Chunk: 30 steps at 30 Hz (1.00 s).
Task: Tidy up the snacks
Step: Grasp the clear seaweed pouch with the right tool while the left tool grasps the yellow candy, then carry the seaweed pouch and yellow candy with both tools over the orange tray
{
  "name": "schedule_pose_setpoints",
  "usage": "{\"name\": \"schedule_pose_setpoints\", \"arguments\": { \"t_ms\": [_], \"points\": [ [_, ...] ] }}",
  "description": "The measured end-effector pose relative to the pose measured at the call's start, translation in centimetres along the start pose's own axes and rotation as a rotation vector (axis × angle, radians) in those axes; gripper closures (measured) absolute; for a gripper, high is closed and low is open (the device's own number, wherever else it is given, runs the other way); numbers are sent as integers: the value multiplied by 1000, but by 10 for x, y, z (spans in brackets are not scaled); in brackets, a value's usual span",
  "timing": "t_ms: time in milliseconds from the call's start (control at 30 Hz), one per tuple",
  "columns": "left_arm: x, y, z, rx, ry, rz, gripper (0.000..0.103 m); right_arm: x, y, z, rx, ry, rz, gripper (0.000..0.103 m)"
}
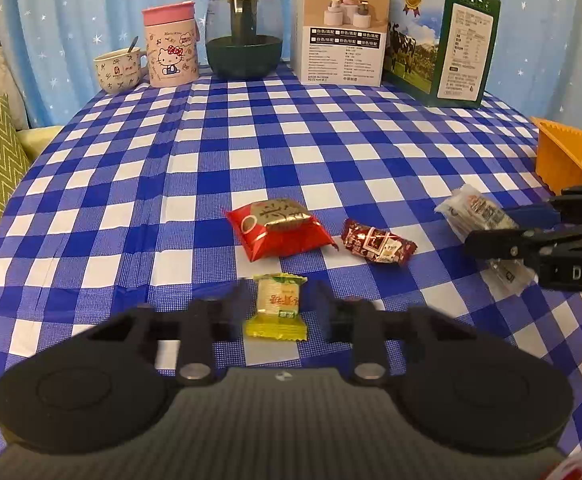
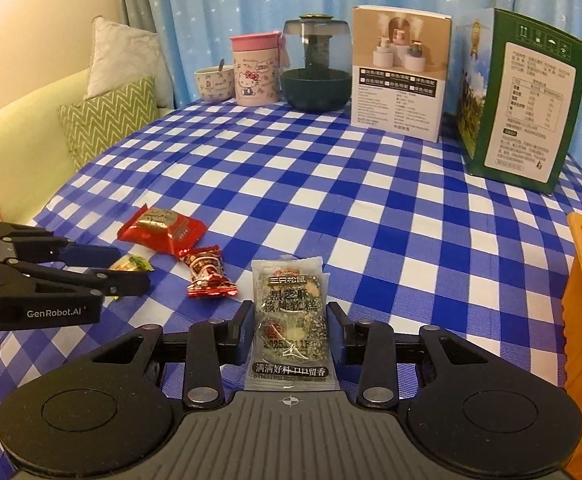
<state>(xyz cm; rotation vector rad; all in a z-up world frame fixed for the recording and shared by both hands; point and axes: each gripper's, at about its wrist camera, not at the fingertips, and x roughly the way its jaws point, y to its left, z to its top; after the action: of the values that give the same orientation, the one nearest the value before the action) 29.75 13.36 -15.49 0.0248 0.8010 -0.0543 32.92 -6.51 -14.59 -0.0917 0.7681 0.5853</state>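
The right hand-held gripper (image 2: pixel 289 326) is clamped on a clear packet (image 2: pixel 289 320) printed "三只松鼠", its long axis running 12 to 6 o'clock. The left hand-held gripper (image 1: pixel 277 306), marked "GenRobot.AI", stands apart around a yellow-green wafer packet (image 1: pixel 277 306) lying on the checked worktop (image 1: pixel 331 140).

Taking the large snack packet (image 1: pixel 277 232) on the tablecloth (image 1: pixel 331 148) as landmark: just right of it, a smaller wrapped snack (image 1: pixel 377 242); nearer the camera, a small packet (image 1: pixel 277 306) between the left gripper (image 1: pixel 277 308) fingers; far right, a clear-wrapped packet (image 1: pixel 477 216) and a bin (image 1: pixel 567 156); far behind, mug (image 1: pixel 117 70), tumbler (image 1: pixel 171 46), humidifier (image 1: pixel 245 30), two boxes (image 1: pixel 341 26).
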Motion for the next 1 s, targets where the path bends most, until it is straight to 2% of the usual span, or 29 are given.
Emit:
{"name": "schedule_pose_setpoints", "arguments": {
  "t_ms": [200, 467, 733, 1000],
  "points": [
    [-5, -7, 1, 13, 21, 7, 84, -5, -7, 1, 33, -11, -9, 65],
    [-24, -40, 17, 31, -20, -59, 84, -26, -8, 7, 75, -30, -40, 65],
    [-43, -78, 39, 38, -58, -138, 84, -64, -12, 8, 102, -77, -119, 65],
    [-60, -121, 54, 65, -92, -211, 84, -110, -23, -7, 142, -127, -222, 65]
  ]
}}
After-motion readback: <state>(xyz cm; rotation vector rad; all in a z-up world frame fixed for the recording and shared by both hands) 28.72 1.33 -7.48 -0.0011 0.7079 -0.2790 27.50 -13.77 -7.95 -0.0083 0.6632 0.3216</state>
